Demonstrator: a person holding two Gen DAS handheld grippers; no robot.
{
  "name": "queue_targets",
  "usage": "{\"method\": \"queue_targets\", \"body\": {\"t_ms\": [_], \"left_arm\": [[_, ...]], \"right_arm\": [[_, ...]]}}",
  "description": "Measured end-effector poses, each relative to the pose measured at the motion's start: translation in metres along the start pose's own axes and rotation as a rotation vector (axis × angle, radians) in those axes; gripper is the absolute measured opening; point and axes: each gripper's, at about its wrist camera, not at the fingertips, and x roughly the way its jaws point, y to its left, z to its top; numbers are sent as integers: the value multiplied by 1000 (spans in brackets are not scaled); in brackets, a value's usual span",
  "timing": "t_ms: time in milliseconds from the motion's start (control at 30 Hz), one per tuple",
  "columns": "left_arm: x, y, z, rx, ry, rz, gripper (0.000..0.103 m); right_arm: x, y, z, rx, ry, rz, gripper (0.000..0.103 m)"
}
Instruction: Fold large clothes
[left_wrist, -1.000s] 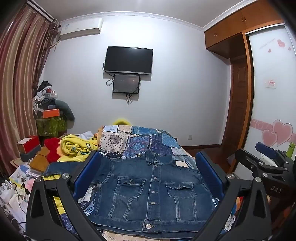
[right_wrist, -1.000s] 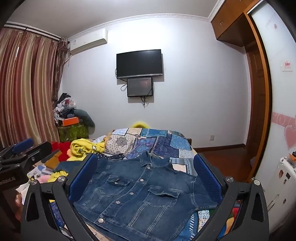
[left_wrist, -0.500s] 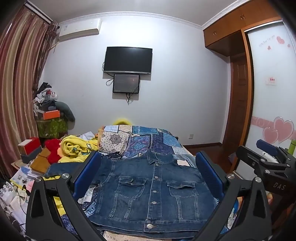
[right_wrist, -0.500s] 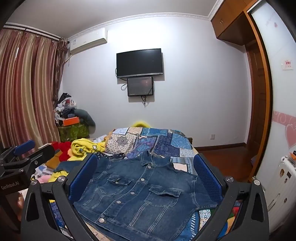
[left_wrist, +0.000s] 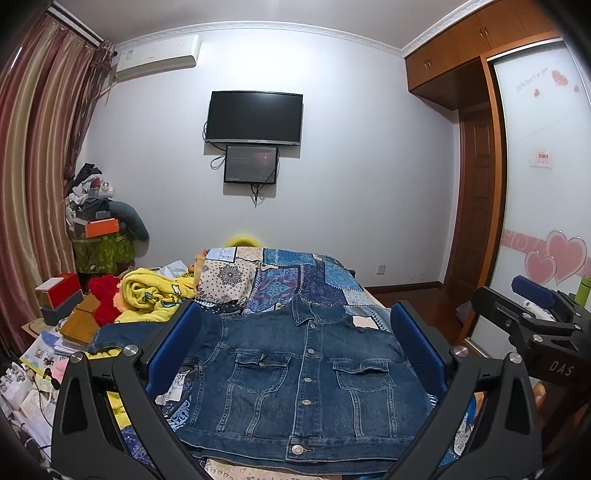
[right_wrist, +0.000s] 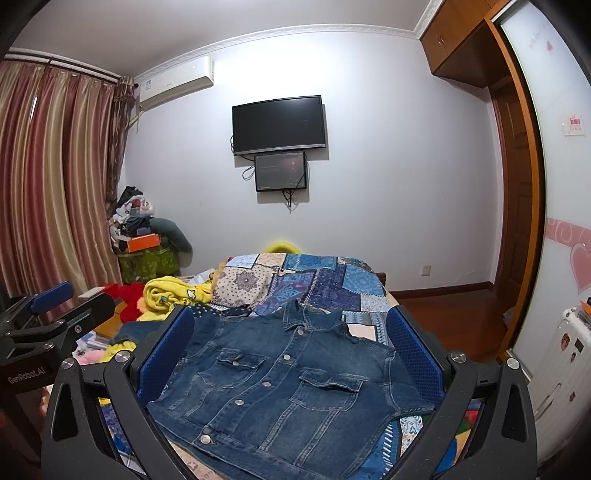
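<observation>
tongs are hovering above the near end of the bed, both spread wide and gripping nothing. left gripper (left_wrist: 295, 343) is pointing over the denim jacket (left_wrist: 303, 380), its blue pads (left_wrist: 173, 347) framing the garment from either side without touching it. right gripper (right_wrist: 290, 350) is doing the same from a spot further right, its blue pads (right_wrist: 413, 354) standing far apart above the cloth; each tool is also showing at the edge of the other's view.

the denim jacket is lying flat and front up on the patchwork quilt (left_wrist: 295, 280), buttoned, collar toward the far wall, hem nearest the cameras. one sleeve (left_wrist: 122, 336) is stretching out to the left, past the left gripper's finger.

a yellow blanket (left_wrist: 155, 295) is lying bunched beside the quilt on the left, with a red plush item (left_wrist: 105, 299) next to it. a dark television (left_wrist: 255, 118) is hanging on the far wall with a smaller screen (left_wrist: 251, 164) just under it.
</observation>
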Motion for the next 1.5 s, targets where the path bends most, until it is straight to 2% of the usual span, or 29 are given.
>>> {"method": "queue_targets", "body": {"t_ms": [1500], "left_arm": [[10,2,-1,-10,22,4,103]], "right_arm": [[5,0,3,10,22,8,103]]}}
